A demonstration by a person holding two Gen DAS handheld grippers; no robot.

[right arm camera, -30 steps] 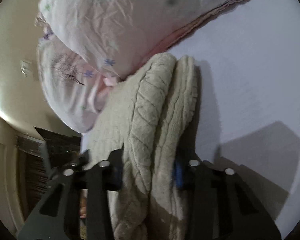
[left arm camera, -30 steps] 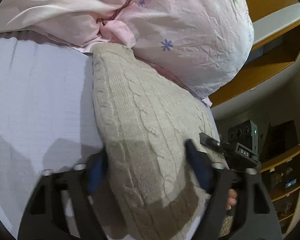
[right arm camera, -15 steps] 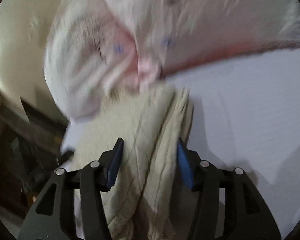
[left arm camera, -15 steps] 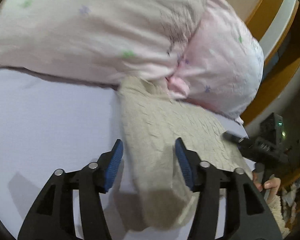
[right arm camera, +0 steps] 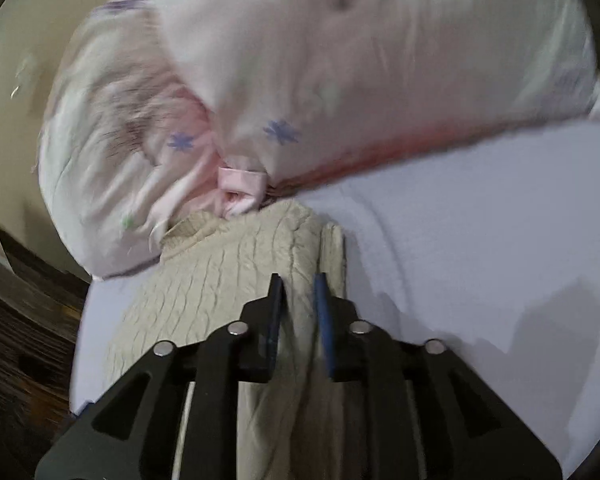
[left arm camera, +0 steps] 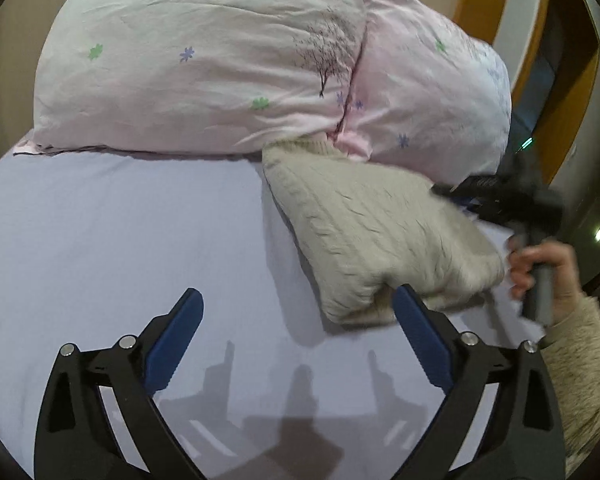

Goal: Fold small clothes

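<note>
Blurred, covered and cut-off parts

The right hand-held gripper (left arm camera: 500, 196) is a dark smear beyond the folded cable-knit sweater (left arm camera: 376, 232), fingertips unreadable. In the right wrist view the pillows (right arm camera: 340, 80) ahead are motion-blurred, and the sweater's near end runs under the fingers (right arm camera: 277, 312) and out of frame.

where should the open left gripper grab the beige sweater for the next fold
Grip the near rounded corner of the sweater, coming from the bare sheet side. That folded edge bulges free, just beside the left gripper; the far end is tucked against the pillows.
</note>
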